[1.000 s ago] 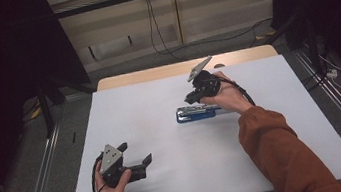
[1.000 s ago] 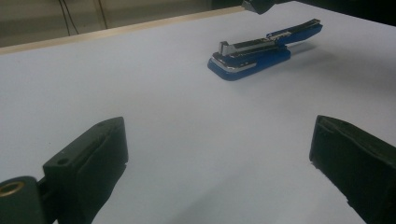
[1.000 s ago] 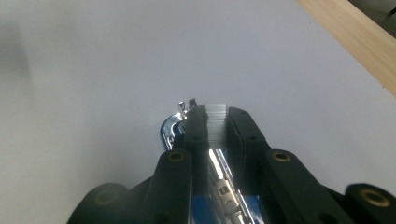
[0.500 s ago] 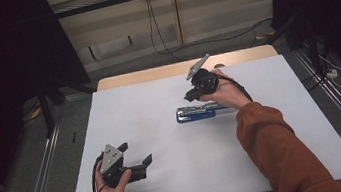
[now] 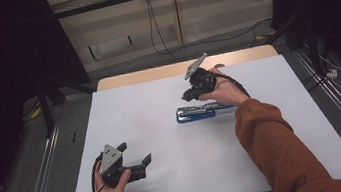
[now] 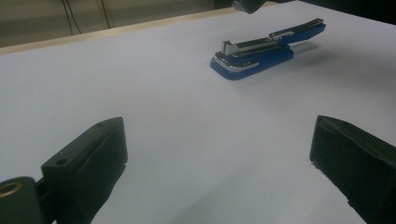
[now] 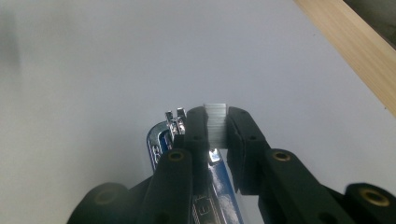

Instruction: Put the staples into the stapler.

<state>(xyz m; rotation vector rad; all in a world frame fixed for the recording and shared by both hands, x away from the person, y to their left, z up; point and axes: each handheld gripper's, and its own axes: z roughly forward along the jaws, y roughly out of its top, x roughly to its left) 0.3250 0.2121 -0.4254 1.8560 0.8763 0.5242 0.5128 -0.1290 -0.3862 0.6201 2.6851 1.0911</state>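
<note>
- Black jaws of the left gripper (image 5: 134, 157) stand wide apart with nothing between them; the person's left hand (image 5: 112, 190) holds it low over the near left part of the table, close to the front edge.
- White covering lies over the table (image 5: 163, 127), and in the left gripper view the surface between the two jaws is bare.
- Blue and chrome, the stapler (image 6: 266, 49) lies flat on the white surface past the left gripper, well apart from it, near the middle of the table. Its top arm is raised off the base at the far end, so the body gapes open.
- In the high view the stapler (image 5: 201, 112) sits just below the right hand (image 5: 225, 88), with its long side running across the table.
- An orange sleeve (image 5: 276, 146) covers the right forearm, which reaches in from the near right corner over the table.
- The right gripper (image 7: 216, 126) hangs above the stapler's chrome front end, its jaws pinched onto a small silvery strip of staples (image 7: 215, 119) that stands between the pads and pokes out a little beyond their tips.
- In the high view the right gripper (image 5: 193, 94) points down and to the left, its grey plate tilted up behind it.
- Bare wood shows as a strip (image 5: 155, 73) along the table's far edge, beyond the white covering.
</note>
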